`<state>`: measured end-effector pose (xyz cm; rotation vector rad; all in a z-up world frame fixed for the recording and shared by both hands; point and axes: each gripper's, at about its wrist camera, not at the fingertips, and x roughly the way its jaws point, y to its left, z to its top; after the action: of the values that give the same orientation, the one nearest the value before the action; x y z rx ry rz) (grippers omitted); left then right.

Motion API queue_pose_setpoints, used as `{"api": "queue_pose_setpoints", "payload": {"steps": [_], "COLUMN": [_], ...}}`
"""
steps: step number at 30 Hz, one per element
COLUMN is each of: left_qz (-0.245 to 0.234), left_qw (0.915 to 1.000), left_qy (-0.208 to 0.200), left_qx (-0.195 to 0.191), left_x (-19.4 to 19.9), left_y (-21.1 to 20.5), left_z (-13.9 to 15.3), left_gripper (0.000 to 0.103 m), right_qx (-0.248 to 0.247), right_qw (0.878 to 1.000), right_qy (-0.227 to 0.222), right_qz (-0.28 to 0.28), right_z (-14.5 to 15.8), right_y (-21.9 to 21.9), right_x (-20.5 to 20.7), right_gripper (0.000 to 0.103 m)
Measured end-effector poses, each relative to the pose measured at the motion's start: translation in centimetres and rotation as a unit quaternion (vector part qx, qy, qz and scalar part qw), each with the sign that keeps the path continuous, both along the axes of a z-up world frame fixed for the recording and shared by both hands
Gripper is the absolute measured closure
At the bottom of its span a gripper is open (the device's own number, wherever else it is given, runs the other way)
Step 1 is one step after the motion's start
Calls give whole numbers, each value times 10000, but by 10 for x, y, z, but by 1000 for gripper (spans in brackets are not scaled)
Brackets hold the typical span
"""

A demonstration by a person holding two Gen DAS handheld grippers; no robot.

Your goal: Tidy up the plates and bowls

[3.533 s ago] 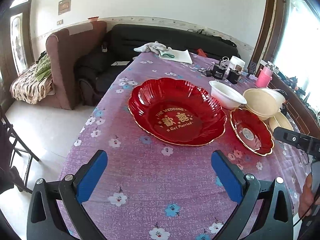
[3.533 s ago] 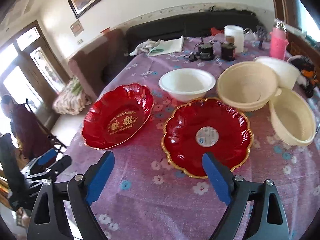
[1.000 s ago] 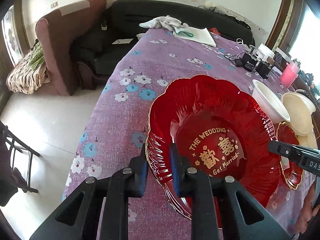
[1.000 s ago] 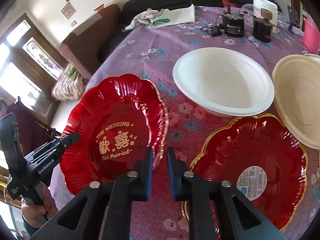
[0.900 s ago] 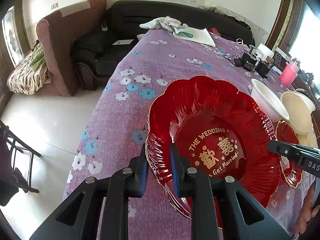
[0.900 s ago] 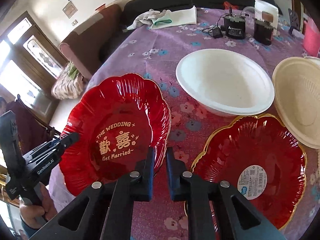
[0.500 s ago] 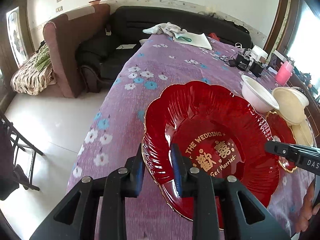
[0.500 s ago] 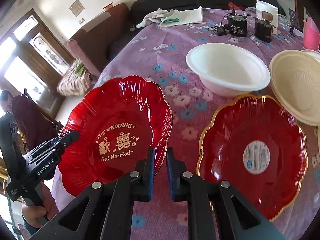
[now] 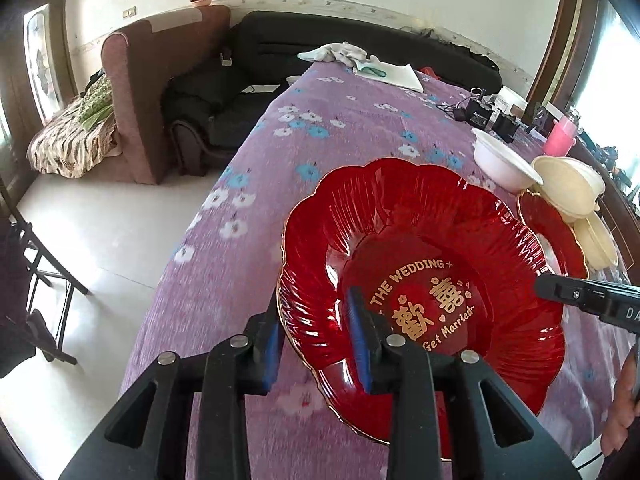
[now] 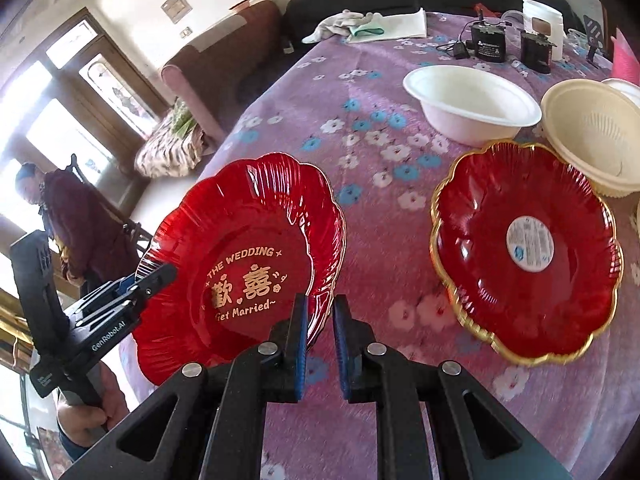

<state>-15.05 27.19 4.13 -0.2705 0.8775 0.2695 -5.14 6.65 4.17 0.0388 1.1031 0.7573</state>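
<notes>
Nearest me, my left gripper (image 9: 314, 332) clamps the near rim of the large red wedding plate (image 9: 420, 280); my right gripper (image 10: 320, 332) is pinched on its opposite rim, so the plate hangs tilted above the purple floral tablecloth (image 10: 360, 152). Right of that plate lies the smaller gold-rimmed red plate (image 10: 524, 252). Beyond it sit the white bowl (image 10: 472, 104) and cream bowl (image 10: 592, 132).

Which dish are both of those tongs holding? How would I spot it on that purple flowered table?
On the purple flowered tablecloth, look at the near end, left of the white bowl. The lettered red dish is pinched by the left tongs and right tongs. Unlike the gold-rimmed red plate beside it, it bears gold "THE WEDDING" lettering.
</notes>
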Motion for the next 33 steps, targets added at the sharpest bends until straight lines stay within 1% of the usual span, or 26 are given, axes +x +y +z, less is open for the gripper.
{"api": "queue_pose_setpoints", "payload": {"steps": [5, 11, 13, 14, 16, 17, 18, 19, 26, 33], "left_qz": [71, 112, 118, 111, 126, 152, 173, 198, 347, 376], "left_qw": [9999, 9999, 9999, 9999, 9999, 9999, 9998, 9997, 9992, 9983], "left_qy": [6, -21, -28, -43, -48, -66, -89, -106, -189, -406], "left_qx": [-95, -73, -71, -81, -63, -34, -8, 31, 116, 180], "left_x": [-12, -16, -17, -17, -20, -21, -22, -24, -37, -48], "left_y": [1, 1, 0, 0, 0, -1, -1, 0, 5, -1], "left_z": [-5, -5, -5, -5, -4, -3, -2, 0, 10, 29], "left_gripper": [75, 75, 72, 70, 61, 50, 43, 42, 41, 41], "right_qx": [22, 31, 18, 28, 88, 89, 105, 136, 359, 537], "right_qw": [9999, 9999, 9998, 9998, 9998, 9998, 9998, 9998, 9993, 9976], "right_qy": [66, 100, 111, 125, 146, 134, 105, 72, -71, -139], "right_qz": [80, 136, 163, 158, 134, 119, 102, 95, -112, -424], "right_z": [-4, -6, -7, -8, -8, -8, -6, -4, 14, 20], "right_y": [0, 0, 0, 0, -2, -3, -5, -7, -35, -70], "right_x": [-12, -18, -17, -17, -17, -16, -16, -16, -19, -19], "right_gripper": [88, 88, 87, 87, 87, 87, 87, 87, 85, 83]}}
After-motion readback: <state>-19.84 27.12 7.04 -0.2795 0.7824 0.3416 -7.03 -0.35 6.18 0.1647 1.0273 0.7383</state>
